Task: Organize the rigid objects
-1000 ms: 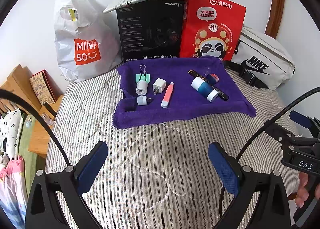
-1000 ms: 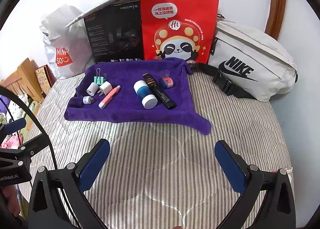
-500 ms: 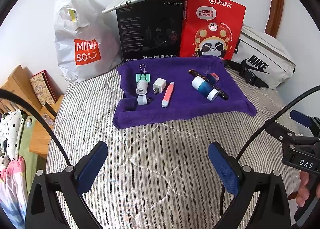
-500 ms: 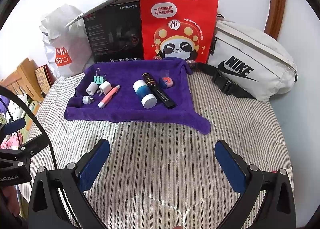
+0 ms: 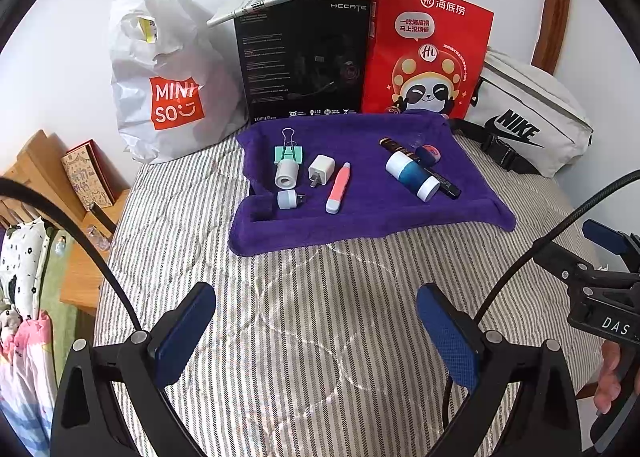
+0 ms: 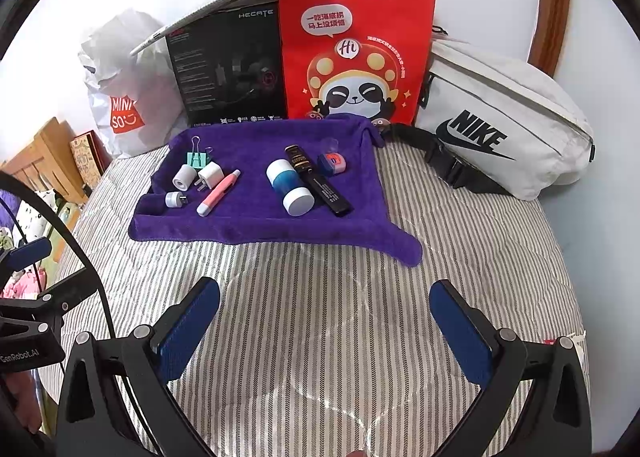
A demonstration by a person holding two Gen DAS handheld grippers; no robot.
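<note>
**Small hard items laid out on a purple towel, both tools held back and spread wide**

A striped, quilted bedspread (image 5: 304, 337) covers the bed. Along the wall stand a crinkled white plastic bag printed "MINISO" (image 5: 172, 77), a black cardboard box marked "HECATE" and "EDIFIER" (image 5: 304, 61), a red paper bag with a panda and Chinese characters (image 5: 426, 57), and a white fabric waist bag with the "NIKE" logo (image 5: 528, 113). Nothing lies between the tools and the towel but bare bedspread.

The plush purple towel (image 5: 360, 221) sits near the far end of the bed, just before the box and the red bag. On its left part lie a mint-green binder clip with wire handles (image 5: 289, 151), a short white cylinder with a hole (image 5: 286, 176), a white square plug adapter (image 5: 321, 170), a small white USB plug (image 5: 289, 200) and a slim pink-and-white pen-shaped stick (image 5: 338, 188). On its right part lie a blue-and-white cylindrical bottle (image 5: 412, 176), touching a long black tube with fine print (image 5: 440, 177), and a small red-and-blue tin (image 5: 429, 153).

The left tool (image 5: 316, 333) and the right tool (image 6: 324, 331) hover above the bedspread, well apart from the towel, blue-padded fingers spread wide, holding nothing.
</note>
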